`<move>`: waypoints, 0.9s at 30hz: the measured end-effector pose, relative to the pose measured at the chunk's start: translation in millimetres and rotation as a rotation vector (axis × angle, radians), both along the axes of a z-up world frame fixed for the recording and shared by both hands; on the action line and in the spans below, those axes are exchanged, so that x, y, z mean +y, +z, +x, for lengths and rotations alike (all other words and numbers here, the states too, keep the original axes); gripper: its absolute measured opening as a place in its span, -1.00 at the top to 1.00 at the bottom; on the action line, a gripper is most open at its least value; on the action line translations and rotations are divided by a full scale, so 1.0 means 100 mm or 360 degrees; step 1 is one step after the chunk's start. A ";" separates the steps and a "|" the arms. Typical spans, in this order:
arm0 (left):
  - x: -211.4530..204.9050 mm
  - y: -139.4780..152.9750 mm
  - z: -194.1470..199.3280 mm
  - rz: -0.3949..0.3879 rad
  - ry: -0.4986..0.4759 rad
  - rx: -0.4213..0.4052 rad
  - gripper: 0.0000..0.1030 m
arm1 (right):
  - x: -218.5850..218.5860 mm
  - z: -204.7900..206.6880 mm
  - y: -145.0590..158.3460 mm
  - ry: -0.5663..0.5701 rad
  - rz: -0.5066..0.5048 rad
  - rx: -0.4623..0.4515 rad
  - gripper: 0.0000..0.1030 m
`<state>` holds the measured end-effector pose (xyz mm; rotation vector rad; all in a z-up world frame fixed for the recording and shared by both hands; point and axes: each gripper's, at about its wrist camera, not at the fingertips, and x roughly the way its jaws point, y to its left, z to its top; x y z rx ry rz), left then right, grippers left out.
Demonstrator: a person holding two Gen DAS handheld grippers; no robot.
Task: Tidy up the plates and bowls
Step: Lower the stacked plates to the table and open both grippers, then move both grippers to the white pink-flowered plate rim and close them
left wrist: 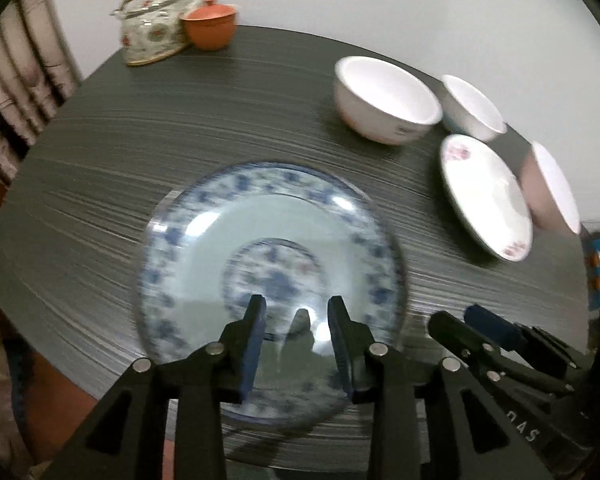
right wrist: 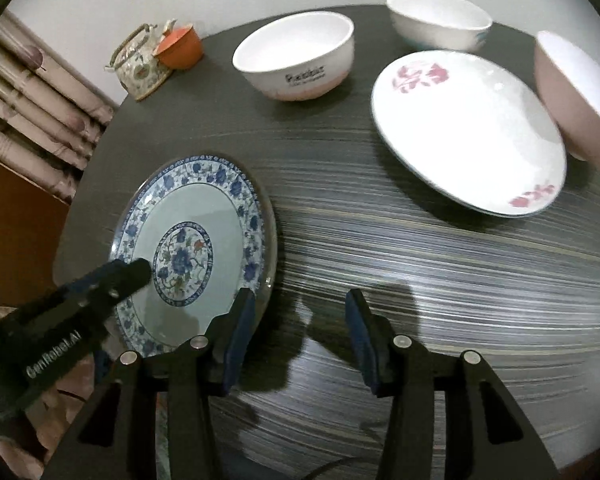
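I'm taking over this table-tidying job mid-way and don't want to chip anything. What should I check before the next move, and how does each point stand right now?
1. Left gripper empty: ok, jaws apart above the blue plate, nothing between them.
2. Right gripper empty: ok, jaws apart over the bare table.
3. Blue plate lying flat on the table: ok.
4. Blue plate clear of other dishes: ok, the pink-flowered plate lies apart from it.
5. Pink-flowered plate free to lift: cannot tell, the pink bowl sits close against its edge.
6. Teapot out of the way: ok, at the far edge.
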<state>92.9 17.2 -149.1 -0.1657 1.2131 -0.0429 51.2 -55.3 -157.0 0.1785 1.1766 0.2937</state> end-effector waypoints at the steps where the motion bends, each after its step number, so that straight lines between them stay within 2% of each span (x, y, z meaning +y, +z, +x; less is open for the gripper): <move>1: -0.06 -0.01 0.00 -0.0017 -0.0019 -0.0001 0.33 | -0.05 -0.03 0.03 -0.0009 -0.0007 -0.0020 0.13; 4: -0.21 -0.04 -0.01 -0.0054 -0.0065 0.0003 0.11 | -0.23 -0.09 0.10 -0.0050 0.0015 -0.0071 0.06; 11: -0.38 -0.04 0.01 -0.0191 -0.0106 -0.0021 -0.04 | -0.84 -0.14 0.22 -0.0242 0.0113 -0.0183 0.06; 13: -0.42 -0.02 0.05 -0.0235 -0.0114 -0.0049 -0.18 | -1.00 -0.16 0.23 -0.0293 0.0129 -0.0235 0.06; 20: -0.58 -0.04 0.31 -0.0281 -0.0122 -0.0071 -0.19 | -1.49 -0.11 0.20 -0.0387 0.0087 -0.0342 0.05; 27: -0.79 -0.07 0.63 -0.0377 -0.0141 -0.0134 -0.19 | -1.67 0.10 0.13 -0.0400 0.0077 -0.0361 0.07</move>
